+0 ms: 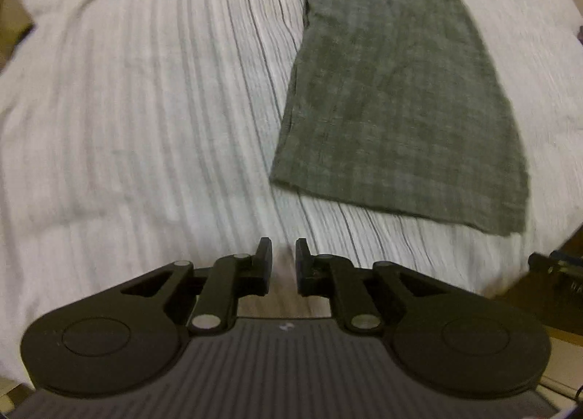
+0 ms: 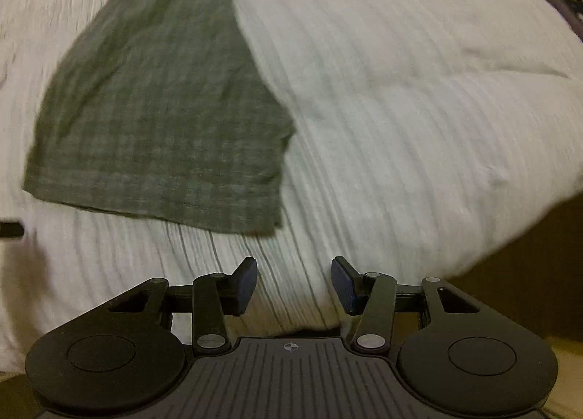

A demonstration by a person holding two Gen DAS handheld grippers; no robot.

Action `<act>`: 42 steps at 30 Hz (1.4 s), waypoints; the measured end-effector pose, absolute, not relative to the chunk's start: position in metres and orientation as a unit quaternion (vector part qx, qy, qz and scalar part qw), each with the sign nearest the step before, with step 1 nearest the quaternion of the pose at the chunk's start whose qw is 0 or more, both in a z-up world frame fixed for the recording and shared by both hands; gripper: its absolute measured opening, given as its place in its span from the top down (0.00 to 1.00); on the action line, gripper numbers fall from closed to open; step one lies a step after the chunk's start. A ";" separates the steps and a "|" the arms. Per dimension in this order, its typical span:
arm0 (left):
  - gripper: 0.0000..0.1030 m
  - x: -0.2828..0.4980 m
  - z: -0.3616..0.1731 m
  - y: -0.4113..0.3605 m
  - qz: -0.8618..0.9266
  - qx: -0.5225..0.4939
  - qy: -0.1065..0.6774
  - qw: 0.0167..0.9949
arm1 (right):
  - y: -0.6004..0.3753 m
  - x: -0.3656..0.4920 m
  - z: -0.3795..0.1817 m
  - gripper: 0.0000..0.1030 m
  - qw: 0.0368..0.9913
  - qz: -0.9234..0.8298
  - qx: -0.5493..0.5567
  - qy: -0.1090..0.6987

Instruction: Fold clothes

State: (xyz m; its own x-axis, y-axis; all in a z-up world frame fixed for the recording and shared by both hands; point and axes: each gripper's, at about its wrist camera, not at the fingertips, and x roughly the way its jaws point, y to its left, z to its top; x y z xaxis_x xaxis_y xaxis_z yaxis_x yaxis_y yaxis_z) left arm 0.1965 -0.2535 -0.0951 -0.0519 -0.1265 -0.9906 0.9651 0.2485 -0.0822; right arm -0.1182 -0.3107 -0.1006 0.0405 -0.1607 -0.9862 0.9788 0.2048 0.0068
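Fingers on both the left gripper (image 1: 283, 262) and right gripper (image 2: 294, 282) hang spread, empty (blurry shots), green garment (image 1: 397, 98) lying flat ahead; pinch corners evenly for any fold.

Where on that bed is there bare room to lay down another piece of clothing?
The white ribbed bedspread lies bare left of the folded grey-green checked cloth, out to a brown item at its far left edge. It is also bare right of the cloth. Near the grippers only a narrow strip is free.
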 end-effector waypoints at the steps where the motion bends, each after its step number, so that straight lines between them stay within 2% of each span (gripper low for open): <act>1: 0.83 0.197 -0.079 -0.250 -0.483 0.381 0.539 0.575 | -0.306 -0.117 -0.089 0.52 0.596 -0.483 0.408 0.495; 5: 0.74 0.195 -0.039 -0.246 -0.508 0.370 0.508 0.590 | -0.296 -0.101 -0.045 0.52 0.609 -0.501 0.400 0.468; 13: 0.73 0.184 0.019 -0.227 -0.545 0.346 0.465 0.606 | -0.266 -0.075 0.007 0.51 0.639 -0.502 0.395 0.428; 21: 0.71 0.165 0.038 -0.207 -0.567 0.343 0.443 0.604 | -0.237 -0.073 0.036 0.51 0.656 -0.509 0.381 0.407; 42: 0.69 0.116 0.043 -0.094 -0.562 0.341 0.439 0.613 | -0.132 -0.111 0.037 0.51 0.667 -0.493 0.382 0.407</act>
